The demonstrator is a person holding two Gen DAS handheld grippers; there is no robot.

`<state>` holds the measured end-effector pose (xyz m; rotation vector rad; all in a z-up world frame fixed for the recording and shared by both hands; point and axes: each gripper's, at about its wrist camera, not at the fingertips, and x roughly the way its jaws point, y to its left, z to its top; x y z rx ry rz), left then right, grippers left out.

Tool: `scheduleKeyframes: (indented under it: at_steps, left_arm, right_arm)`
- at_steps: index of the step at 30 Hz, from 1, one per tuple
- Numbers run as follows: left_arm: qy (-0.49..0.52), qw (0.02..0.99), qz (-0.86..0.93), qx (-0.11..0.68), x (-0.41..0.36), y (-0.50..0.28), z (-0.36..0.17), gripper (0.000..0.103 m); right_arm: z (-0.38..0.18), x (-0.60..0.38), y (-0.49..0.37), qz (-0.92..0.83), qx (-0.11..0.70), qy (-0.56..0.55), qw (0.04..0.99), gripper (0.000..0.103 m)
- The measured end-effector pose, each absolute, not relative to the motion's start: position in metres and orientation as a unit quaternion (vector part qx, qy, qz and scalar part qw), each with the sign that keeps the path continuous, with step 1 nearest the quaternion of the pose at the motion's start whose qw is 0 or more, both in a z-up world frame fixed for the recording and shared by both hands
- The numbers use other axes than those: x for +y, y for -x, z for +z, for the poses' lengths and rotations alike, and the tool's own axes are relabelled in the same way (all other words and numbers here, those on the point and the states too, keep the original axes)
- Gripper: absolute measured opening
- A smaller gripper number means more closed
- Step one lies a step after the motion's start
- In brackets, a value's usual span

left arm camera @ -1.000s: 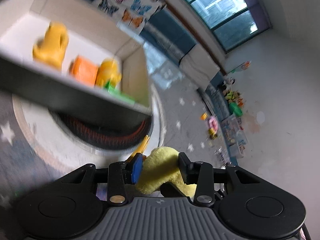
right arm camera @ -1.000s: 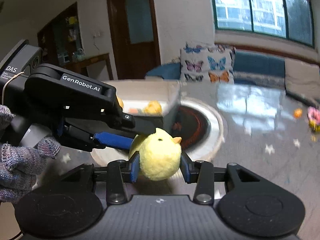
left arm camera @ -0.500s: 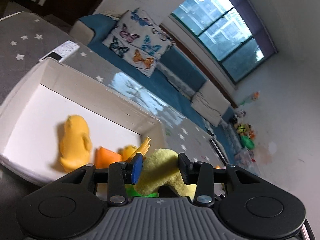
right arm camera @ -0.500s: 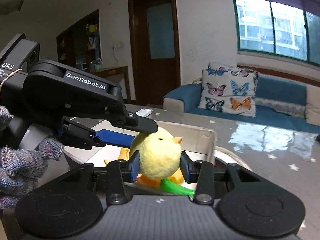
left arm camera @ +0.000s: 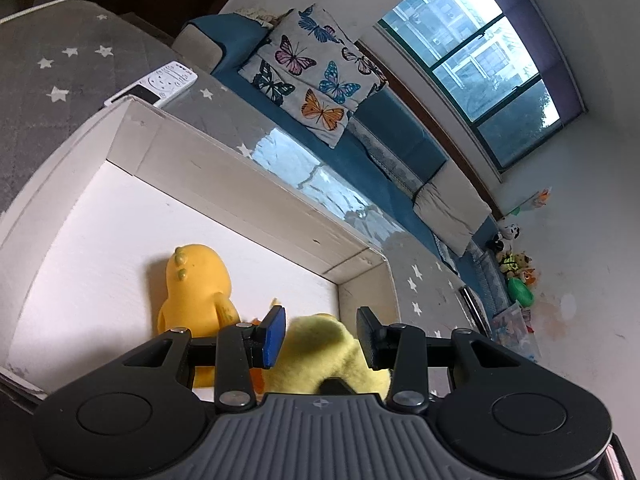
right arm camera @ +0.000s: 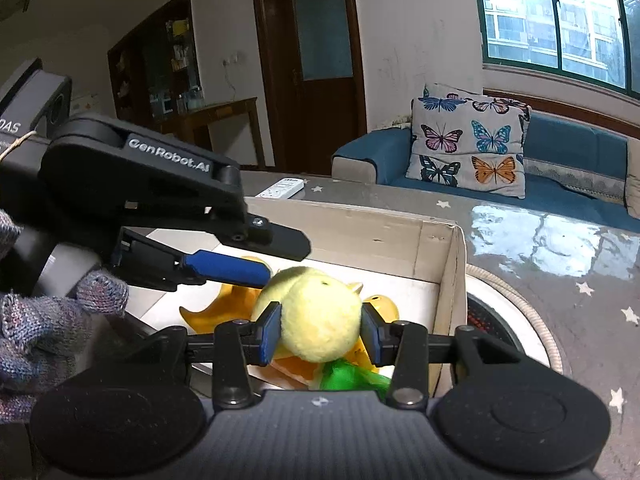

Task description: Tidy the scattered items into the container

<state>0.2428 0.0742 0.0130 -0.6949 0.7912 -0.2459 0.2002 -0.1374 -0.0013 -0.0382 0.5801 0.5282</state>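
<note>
My right gripper (right arm camera: 320, 332) was clamped on the fuzzy yellow chick (right arm camera: 320, 316), and my left gripper (left arm camera: 320, 336) pinched the same plush from the side, both over the white box (right arm camera: 360, 232). Under it sat an orange duck toy (left arm camera: 196, 284) and something green (right arm camera: 352, 378). Further back was a remote (left arm camera: 160, 82), then the butterfly pillow (right arm camera: 468, 148).

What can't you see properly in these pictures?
- Green toy: right wrist view, mostly hidden behind the right tongs and the plush chick.
- Orange toy under the chick: both views, covered, shape unclear.
- Toy pile by the wall: left wrist view, too small.
- Box: left wrist view, near side hidden by the left tongs.
</note>
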Motion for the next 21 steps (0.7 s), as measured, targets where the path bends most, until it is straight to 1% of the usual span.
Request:
scheduleKeyframes:
  at_steps: [2, 3, 4, 8, 10, 14, 15, 16, 17, 21]
  left_arm:
    - [0.328, 0.859, -0.115, 0.375, 0.075, -0.241, 0.014, 0.041]
    - [0.327, 0.861, -0.115, 0.374, 0.075, -0.240, 0.015, 0.041]
    - [0.325, 0.862, -0.115, 0.372, 0.075, -0.239, 0.017, 0.041]
    - [0.310, 0.870, -0.115, 0.364, 0.073, -0.231, 0.025, 0.041]
    - [0.301, 0.875, -0.114, 0.362, 0.071, -0.226, 0.029, 0.041]
    - [0.279, 0.883, -0.111, 0.360, 0.067, -0.216, 0.036, 0.041]
    - [0.274, 0.885, -0.110, 0.360, 0.066, -0.213, 0.038, 0.041]
    - [0.271, 0.886, -0.109, 0.359, 0.065, -0.210, 0.039, 0.041]
    - [0.269, 0.887, -0.110, 0.359, 0.065, -0.207, 0.039, 0.041]
    - [0.260, 0.892, -0.109, 0.353, 0.064, -0.192, 0.044, 0.041]
  right_arm:
    - [-0.001, -0.138, -0.199, 0.255, 0.281, 0.020, 0.925, 0.043]
    - [0.000, -0.139, -0.198, 0.254, 0.280, 0.020, 0.925, 0.046]
    - [0.001, -0.139, -0.198, 0.253, 0.279, 0.020, 0.926, 0.053]
    - [0.006, -0.142, -0.196, 0.249, 0.272, 0.020, 0.929, 0.053]
    - [0.008, -0.144, -0.195, 0.248, 0.270, 0.020, 0.930, 0.061]
    - [0.013, -0.146, -0.188, 0.248, 0.265, 0.023, 0.932, 0.063]
    - [0.014, -0.146, -0.186, 0.248, 0.264, 0.023, 0.932, 0.068]
    - [0.014, -0.147, -0.184, 0.248, 0.263, 0.022, 0.932, 0.076]
    - [0.015, -0.147, -0.181, 0.248, 0.260, 0.023, 0.933, 0.078]
    - [0.018, -0.151, -0.168, 0.248, 0.250, 0.022, 0.936, 0.079]
